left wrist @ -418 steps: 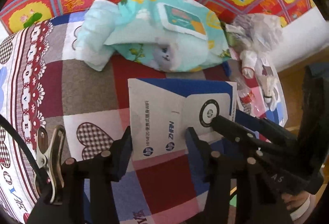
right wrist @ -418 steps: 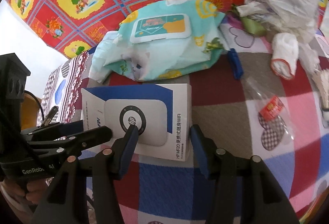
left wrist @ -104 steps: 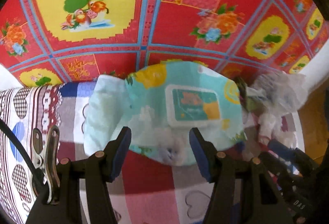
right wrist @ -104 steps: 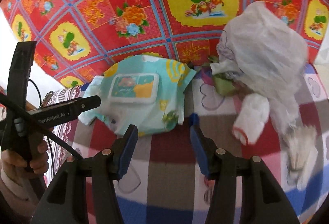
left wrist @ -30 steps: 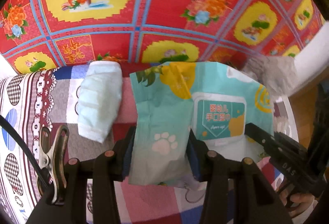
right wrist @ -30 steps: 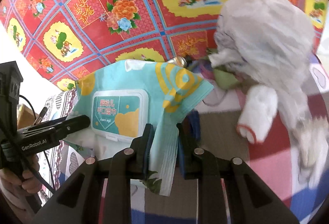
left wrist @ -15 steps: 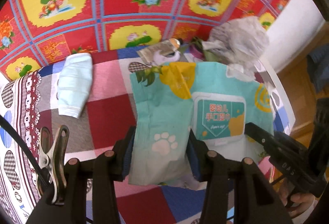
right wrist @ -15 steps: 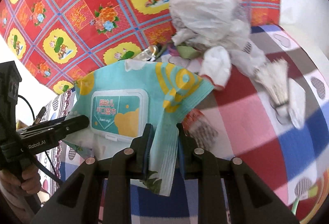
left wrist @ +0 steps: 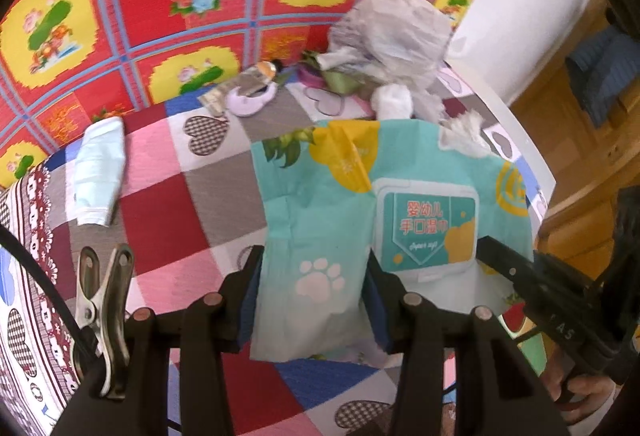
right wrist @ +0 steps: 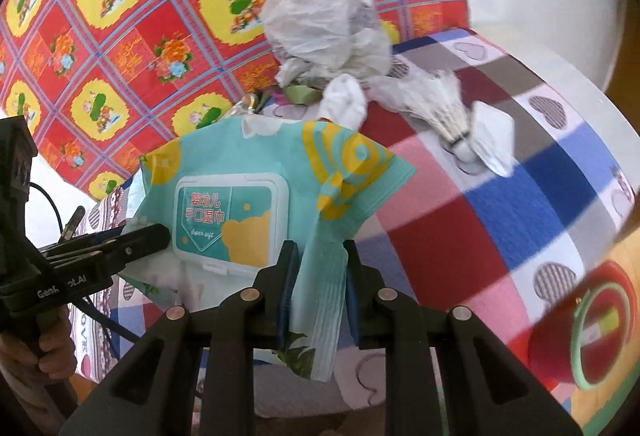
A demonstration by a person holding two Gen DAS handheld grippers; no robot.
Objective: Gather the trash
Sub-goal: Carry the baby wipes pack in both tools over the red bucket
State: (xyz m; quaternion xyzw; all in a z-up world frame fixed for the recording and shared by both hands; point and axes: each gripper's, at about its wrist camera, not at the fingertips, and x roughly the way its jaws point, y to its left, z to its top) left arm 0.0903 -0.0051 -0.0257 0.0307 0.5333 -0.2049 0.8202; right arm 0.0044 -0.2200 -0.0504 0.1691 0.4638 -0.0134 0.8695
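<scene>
Both hand-held grippers are clamped on the wet-wipe pack, which hangs above the tabletop. Left hand-held gripper pinches the paw-print end, jaws part closed. Right hand-held gripper has only a thin flap, jaws nearly together.

Risks:
- the flap is slick film and could slip out, leaving the pack swinging from the left grip
- pulling the ends apart could tear the wrapper
- the dangling corner may snag the shuttlecock or crumpled bag
</scene>
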